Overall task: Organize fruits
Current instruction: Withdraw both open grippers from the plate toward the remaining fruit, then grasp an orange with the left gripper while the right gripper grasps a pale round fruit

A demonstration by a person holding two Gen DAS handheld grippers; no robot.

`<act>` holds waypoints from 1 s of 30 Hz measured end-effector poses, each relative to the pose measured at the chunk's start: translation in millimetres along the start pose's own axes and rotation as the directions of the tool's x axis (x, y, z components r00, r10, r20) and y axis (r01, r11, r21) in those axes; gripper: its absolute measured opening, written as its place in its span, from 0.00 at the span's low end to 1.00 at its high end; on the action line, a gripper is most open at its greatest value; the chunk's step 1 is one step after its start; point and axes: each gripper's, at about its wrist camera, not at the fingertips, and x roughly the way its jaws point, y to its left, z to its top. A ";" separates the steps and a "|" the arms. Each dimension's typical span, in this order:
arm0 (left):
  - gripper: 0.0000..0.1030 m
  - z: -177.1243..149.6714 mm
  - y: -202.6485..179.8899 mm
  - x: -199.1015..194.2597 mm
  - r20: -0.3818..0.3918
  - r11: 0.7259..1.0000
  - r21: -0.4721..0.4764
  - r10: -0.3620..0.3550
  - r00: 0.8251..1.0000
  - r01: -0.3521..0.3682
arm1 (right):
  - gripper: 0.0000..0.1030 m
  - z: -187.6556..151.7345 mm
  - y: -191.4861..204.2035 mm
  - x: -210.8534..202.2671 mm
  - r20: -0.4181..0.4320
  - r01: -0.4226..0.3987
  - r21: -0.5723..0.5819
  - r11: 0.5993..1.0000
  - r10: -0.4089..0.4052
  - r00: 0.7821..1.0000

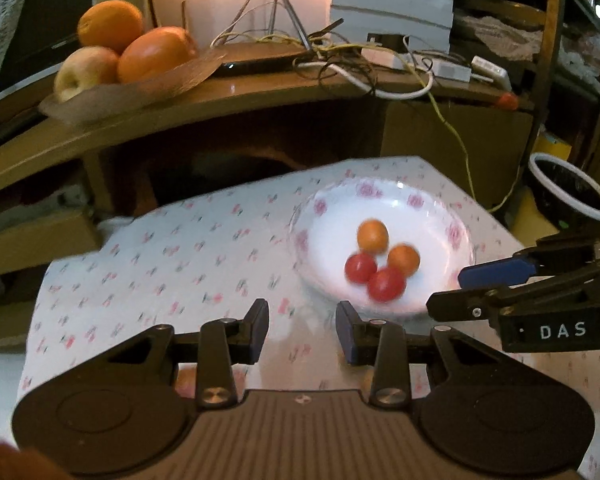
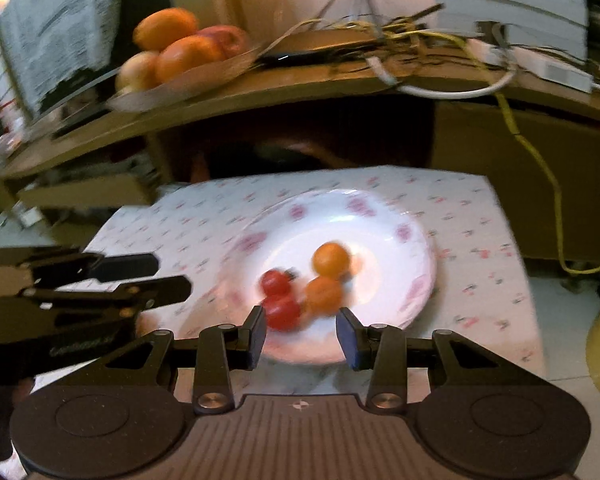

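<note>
My plate (image 2: 400,216) holds two red tomatoes (image 2: 277,282), two orange fruits (image 2: 331,258). Both tools, left (image 1: 302,330) and right (image 2: 301,334), spread, empty. Worktop (image 1: 160,256) bare leftward.

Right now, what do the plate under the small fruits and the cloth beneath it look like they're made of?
Plate: glazed ceramic or opal glass, by its look; glossy white with highlights along the rim and pink flower prints. Cloth: printed fabric or possibly vinyl; white with small pink flowers, draping over the table edge. Motion blur hides any weave.
</note>
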 end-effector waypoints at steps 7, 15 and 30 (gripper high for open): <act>0.41 -33.4 5.9 -18.7 -0.065 1.000 -0.010 0.014 0.998 -0.014 | 0.40 -14.9 27.0 11.7 -0.079 -0.067 -0.075 0.995 0.061 0.995; 0.41 -49.7 1.6 -2.7 -0.120 0.999 0.046 0.014 0.993 -0.009 | 0.43 -19.3 44.3 31.0 -0.131 -0.082 -0.124 0.989 0.066 0.989; 0.45 -54.2 8.1 12.6 -0.143 0.998 0.057 0.026 0.989 -0.018 | 0.43 -28.9 51.8 54.6 -0.191 -0.083 -0.155 0.984 0.052 0.980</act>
